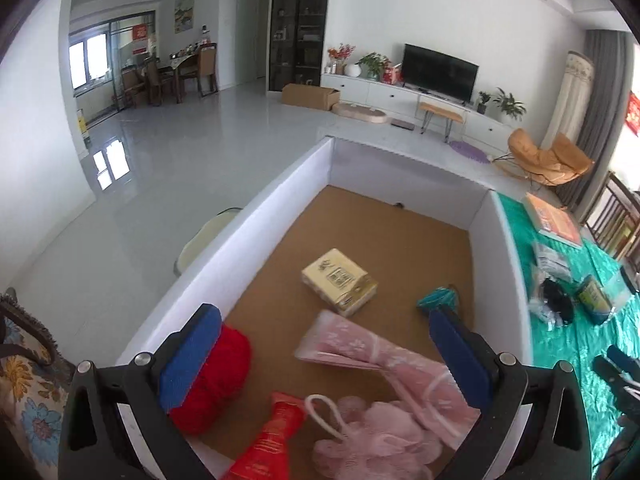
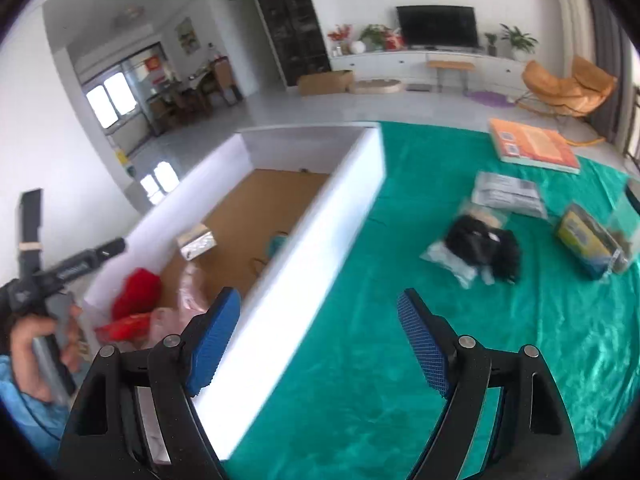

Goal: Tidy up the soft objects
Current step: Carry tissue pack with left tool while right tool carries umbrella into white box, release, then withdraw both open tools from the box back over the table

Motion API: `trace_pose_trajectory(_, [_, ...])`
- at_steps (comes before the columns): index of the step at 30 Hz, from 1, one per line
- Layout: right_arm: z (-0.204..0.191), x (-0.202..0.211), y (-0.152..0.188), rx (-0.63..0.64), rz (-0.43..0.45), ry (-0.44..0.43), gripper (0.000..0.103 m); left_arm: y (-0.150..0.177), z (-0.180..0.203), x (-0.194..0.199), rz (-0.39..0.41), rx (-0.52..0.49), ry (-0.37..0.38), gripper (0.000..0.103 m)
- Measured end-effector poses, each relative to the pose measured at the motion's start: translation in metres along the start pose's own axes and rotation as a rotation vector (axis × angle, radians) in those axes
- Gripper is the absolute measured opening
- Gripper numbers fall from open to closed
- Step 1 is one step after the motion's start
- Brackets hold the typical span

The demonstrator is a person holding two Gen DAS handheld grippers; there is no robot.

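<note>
Left wrist view: left gripper (image 1: 320, 356) gapes empty above pink mesh sponge (image 1: 372, 436) in white box (image 1: 248, 216); right gripper (image 2: 320, 340) wide open, empty, over green cloth (image 2: 400, 380).

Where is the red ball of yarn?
In the left wrist view, the red yarn sits inside the white box, near its left wall, beside the pink bath pouf.

White walls (image 1: 440, 8) and a shiny pale floor (image 1: 168, 148). A black TV (image 1: 440, 68) sits on a long white cabinet (image 1: 384, 92). An orange chair (image 1: 548, 158) stands near gray curtains (image 1: 604, 80). Far windows (image 1: 88, 60) glow, maybe by a dining table (image 1: 180, 66).
</note>
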State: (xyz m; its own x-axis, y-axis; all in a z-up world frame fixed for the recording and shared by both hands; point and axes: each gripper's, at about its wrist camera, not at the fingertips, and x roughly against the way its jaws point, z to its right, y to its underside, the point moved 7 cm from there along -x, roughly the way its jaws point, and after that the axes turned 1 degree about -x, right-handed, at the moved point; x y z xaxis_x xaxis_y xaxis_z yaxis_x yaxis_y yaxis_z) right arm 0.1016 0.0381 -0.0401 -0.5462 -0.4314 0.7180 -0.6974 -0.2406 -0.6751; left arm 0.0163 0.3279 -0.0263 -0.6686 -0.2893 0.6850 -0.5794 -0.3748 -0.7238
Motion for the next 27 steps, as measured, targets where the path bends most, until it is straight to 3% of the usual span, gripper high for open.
trace_pose_trajectory(3, [0.084,-0.007,0.041,-0.065,-0.034,0.202,0.083,-0.003,0.064,0.016,0.021,-0.076,0.133,0.103])
trace_pose_trajectory(6, [0.155,0.001,0.080,-0.163,-0.066,0.342,0.083,0.015,0.138,0.030,0.006,-0.191,0.274,0.103])
trace_pose_trajectory(9, [0.191,0.014,0.106,-0.232,-0.041,0.414,0.083,0.046,0.209,0.035,-0.061,-0.320,0.376,0.103])
trace_pose_trajectory(12, [0.205,0.023,0.105,-0.320,-0.006,0.397,0.083,0.085,0.270,0.018,-0.165,-0.404,0.450,0.103])
trace_pose_trajectory(17, [0.214,0.014,0.109,-0.329,-0.050,0.466,0.083,0.131,0.316,-0.030,-0.240,-0.475,0.417,0.103])
trace_pose_trajectory(27, [0.221,0.015,0.114,-0.338,-0.060,0.491,0.085,0.144,0.320,-0.088,-0.235,-0.504,0.335,0.103])
